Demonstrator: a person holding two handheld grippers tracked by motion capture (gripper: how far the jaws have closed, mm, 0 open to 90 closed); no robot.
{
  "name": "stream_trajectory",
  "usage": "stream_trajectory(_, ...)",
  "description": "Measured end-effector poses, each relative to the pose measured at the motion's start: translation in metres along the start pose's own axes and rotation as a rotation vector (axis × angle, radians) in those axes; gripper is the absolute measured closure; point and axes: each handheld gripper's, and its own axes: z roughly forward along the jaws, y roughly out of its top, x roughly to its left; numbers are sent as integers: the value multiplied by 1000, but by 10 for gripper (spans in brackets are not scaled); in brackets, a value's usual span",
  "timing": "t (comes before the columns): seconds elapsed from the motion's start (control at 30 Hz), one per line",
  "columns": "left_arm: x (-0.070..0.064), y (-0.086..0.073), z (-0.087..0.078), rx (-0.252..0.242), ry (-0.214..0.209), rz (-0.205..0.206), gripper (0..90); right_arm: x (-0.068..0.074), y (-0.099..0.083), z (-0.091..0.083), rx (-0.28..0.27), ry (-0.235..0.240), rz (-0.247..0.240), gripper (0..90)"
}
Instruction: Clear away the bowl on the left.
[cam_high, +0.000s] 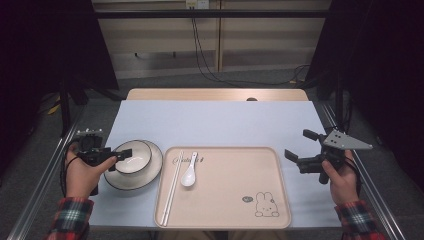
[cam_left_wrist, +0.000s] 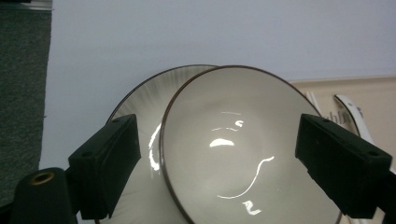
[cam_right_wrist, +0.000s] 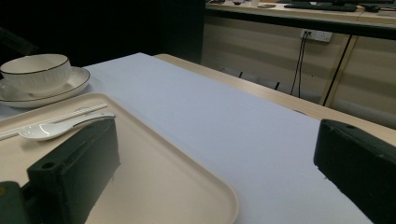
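- The table (cam_high: 215, 120) has lots of bare room at the far side and in the middle.
- The tray (cam_high: 235, 200) lies near the front, in the middle. Most of it is bare. Only the chopsticks (cam_high: 173, 185) and the spoon (cam_high: 190, 172) lie at its left side, both pointing near to far.
- The plate (cam_high: 150, 175) sits on the table just left of the tray, with its right rim very close to the tray's left edge.
- The bowl (cam_high: 132, 157) sits on the plate, a bit to the left of its middle.
- The left gripper (cam_high: 119, 157) is the near one to the bowl. Its jaws are wide open and reach in from the left, over the bowl's left rim. In the left gripper view the bowl (cam_left_wrist: 243, 144) lies right between the two jaws, and I cannot tell if they touch it.
- I think the bowl is next to be gripped, by its left rim.
- The right gripper (cam_high: 299, 145) hangs well off to the right, past the tray's right edge. Its jaws are wide open and hold nothing.
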Motion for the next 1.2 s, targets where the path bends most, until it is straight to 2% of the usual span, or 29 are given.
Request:
stream_trajectory(0.07,2,-2,1,-1,5,-17,164,0,0,0,1,-2,3,0)
stream_trajectory(0.23,8,-5,1,12,26,-26,210,0,0,0,0,-2,1,0)
stream_trajectory(0.53,15,-12,6,-7,39,-52,328,1,0,1,-2,-5,1,0)
stream_trajectory(0.6,15,-14,7,-4,48,-73,379,1,0,0,-2,-12,-1,0)
stream_trajectory(0.73,16,-17,10,1,38,-103,491,1,1,0,1,0,0,0)
stream_trajectory(0.83,16,-19,12,3,54,-118,555,1,1,-1,-1,0,3,0)
stream_trajectory(0.87,16,-20,13,2,59,-136,570,1,1,-1,-3,-2,2,0)
stream_trajectory(1.03,17,-21,16,11,52,-140,667,0,1,-1,-4,3,-1,0)
stream_trajectory(1.07,15,-22,18,-6,54,-168,694,0,1,-1,-4,1,-2,0)
stream_trajectory(1.1,16,-22,18,17,55,-149,724,0,1,-1,-4,2,-3,0)
stream_trajectory(1.2,16,-22,19,19,65,-165,760,1,1,-1,-5,1,-4,0)
